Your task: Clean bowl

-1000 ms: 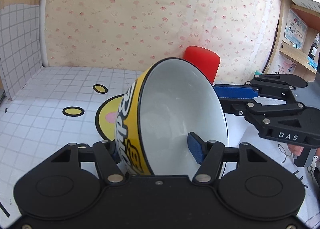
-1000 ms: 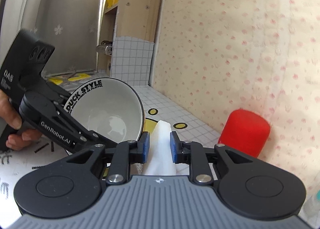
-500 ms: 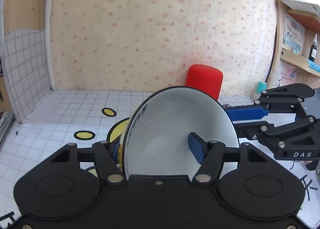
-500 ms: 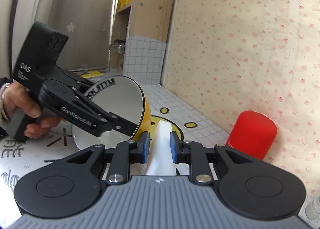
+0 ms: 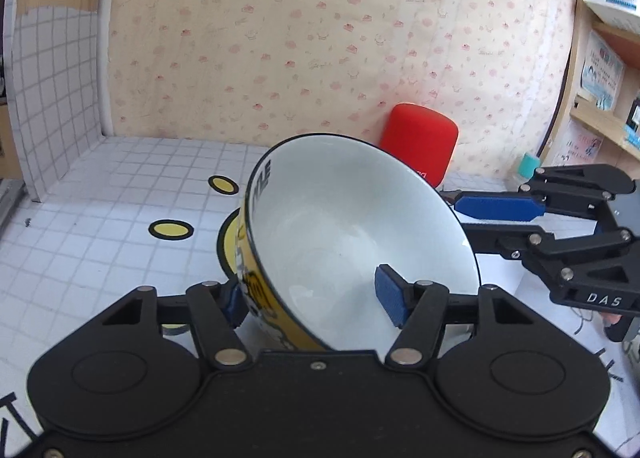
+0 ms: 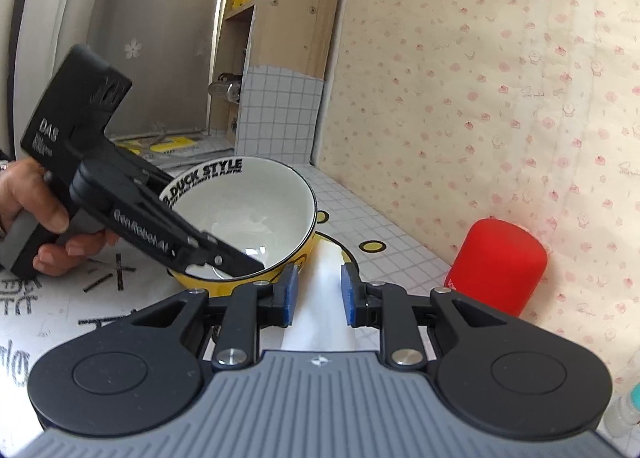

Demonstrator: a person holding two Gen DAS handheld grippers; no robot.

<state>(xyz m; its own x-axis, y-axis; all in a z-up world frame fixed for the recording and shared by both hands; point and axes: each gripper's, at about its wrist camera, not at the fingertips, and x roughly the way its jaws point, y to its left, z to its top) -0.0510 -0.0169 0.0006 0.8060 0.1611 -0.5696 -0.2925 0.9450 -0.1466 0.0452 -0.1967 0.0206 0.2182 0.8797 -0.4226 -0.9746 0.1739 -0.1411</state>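
- on the white grid-patterned tabletop [image 5: 100,186] by the pink-flowered wall, a yellow ceramic bowl with a white inside and a black rim [image 5: 344,226] is held tipped on its side, its mouth turned toward the right gripper.
- the left gripper [image 5: 312,294] is clamped on the bowl's wall: one blue pad [image 5: 390,300] presses inside the white hollow, the other sits against the yellow outside. its jaws have just been closing a touch, with the bowl's wall between them.
- a hand [image 6: 44,218] grips that tool's black handle in the right wrist view, where the words "duck style" show inside the rim.
- the right gripper [image 6: 318,292] is pinched nearly closed on a folded white cloth or paper [image 6: 320,298], which sticks out ahead between its blue pads, just beside the bowl's outer wall; i cannot tell whether it touches.
- under the bowl lies a round yellow mat with a black edge [image 5: 228,234].
- a red cylindrical cup-like thing [image 6: 496,264] stands against the wall, behind the bowl and apart from both tools.
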